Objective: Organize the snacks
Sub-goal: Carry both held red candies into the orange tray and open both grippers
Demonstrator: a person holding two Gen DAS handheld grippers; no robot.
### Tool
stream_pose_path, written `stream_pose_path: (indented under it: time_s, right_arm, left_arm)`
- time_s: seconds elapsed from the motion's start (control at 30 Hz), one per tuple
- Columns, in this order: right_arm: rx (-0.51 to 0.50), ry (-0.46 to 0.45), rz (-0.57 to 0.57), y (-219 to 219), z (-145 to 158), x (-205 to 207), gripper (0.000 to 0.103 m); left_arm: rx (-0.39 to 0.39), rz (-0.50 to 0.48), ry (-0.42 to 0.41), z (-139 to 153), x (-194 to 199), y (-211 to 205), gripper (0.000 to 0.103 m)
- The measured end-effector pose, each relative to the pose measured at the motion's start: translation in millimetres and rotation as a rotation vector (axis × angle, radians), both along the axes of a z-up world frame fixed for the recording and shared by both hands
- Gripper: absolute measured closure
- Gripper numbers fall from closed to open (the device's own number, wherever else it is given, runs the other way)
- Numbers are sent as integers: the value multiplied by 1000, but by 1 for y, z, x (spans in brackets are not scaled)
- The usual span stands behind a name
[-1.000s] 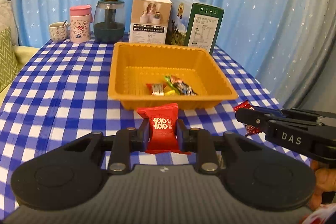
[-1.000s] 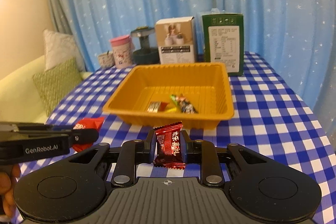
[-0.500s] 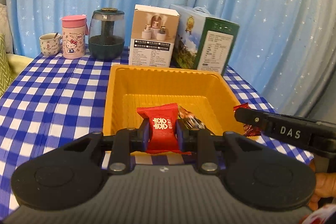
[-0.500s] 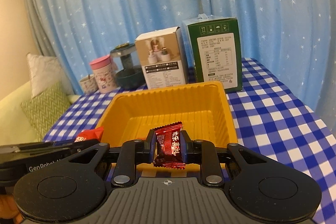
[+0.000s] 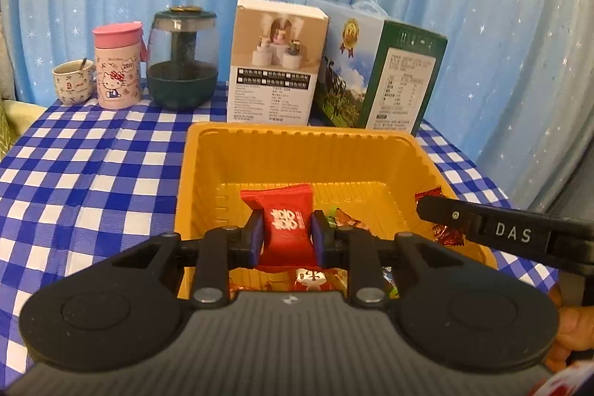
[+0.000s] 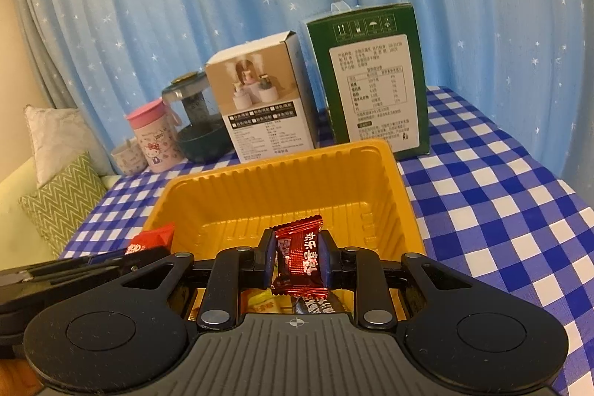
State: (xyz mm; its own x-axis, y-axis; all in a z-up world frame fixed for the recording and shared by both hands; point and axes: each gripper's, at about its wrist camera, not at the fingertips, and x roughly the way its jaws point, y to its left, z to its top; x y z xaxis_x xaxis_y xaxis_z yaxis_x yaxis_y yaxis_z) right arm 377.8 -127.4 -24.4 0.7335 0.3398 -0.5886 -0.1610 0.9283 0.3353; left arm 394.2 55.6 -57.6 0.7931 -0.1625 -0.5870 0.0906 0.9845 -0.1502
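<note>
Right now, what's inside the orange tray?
A few wrapped candies lie on the orange tray floor; how many I cannot tell, since the left gripper and its red candy cover them.

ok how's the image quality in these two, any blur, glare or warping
Left wrist view: fisheye bends the curtain and table edges; the red candy in the left hand-held gripper is fairly sharp, box print soft. Right wrist view: same warping, dark corners, warm cast at left; the dark red candy wrapper shows mild glare; the yellow tray is evenly lit.

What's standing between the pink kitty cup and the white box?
A dark green jar with a clear top stands between the pink cup and the white box, clearest in the left wrist view.
</note>
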Motion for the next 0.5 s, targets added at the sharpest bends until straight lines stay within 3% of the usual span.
stream_pose_path:
  time_s: [0.07, 0.5]
  right_arm:
    - [1, 5, 0, -1, -2, 1, 79]
    - [43, 1, -7, -5, 0, 3, 79]
  left_arm:
    - [4, 10, 2, -1, 0, 1, 67]
    - [10, 94, -7, 4, -7, 24, 67]
